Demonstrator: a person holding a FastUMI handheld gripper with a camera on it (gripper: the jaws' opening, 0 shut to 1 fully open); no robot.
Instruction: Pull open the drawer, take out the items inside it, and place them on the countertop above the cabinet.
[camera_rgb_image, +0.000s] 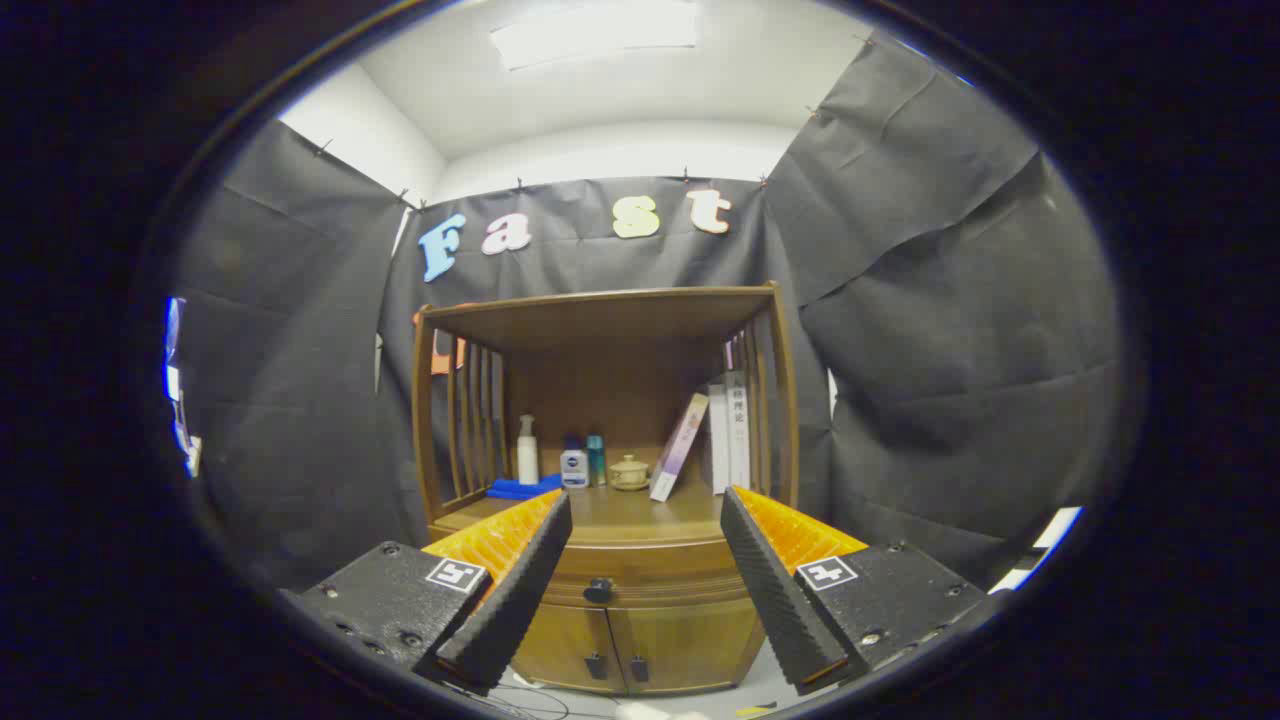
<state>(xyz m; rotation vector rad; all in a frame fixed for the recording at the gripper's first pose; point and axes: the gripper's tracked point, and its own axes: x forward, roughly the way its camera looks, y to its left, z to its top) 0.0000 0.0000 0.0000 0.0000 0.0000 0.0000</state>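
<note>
Black cloth hangs in folds all round the booth, with a white ceiling and a bright light panel above it. Against the back cloth stands a wooden cabinet (610, 600), low in build, with an open shelf frame of slatted sides and a flat wooden roof rising over its countertop (620, 510). Under the countertop runs the drawer (640, 580), shut flush with the cabinet front, a small dark knob (598, 590) at its middle. Below it are two doors (625, 640), each with a dark pull near the centre seam.

On the countertop, toward the back, stand several things in a row: a white pump bottle (527, 452), a small white-and-blue bottle (574, 466), a teal bottle (596, 460) just beside it, and a small tan lidded pot (629, 472). A blue cloth (522, 488) lies at the near left edge, in front of the pump bottle. To the right a book (680, 446) leans tilted, and further right several white books (730, 430) stand upright against the slats.

Gripper (645, 515) fingers are spread wide apart, holding nothing, and hang in front of the cabinet, apart from it. The drawer knob shows in the gap between them, lower than the tips. Nothing lies between the fingers and the drawer front. Pale floor shows beneath the doors, with a thin cable (530, 700) on it.
</note>
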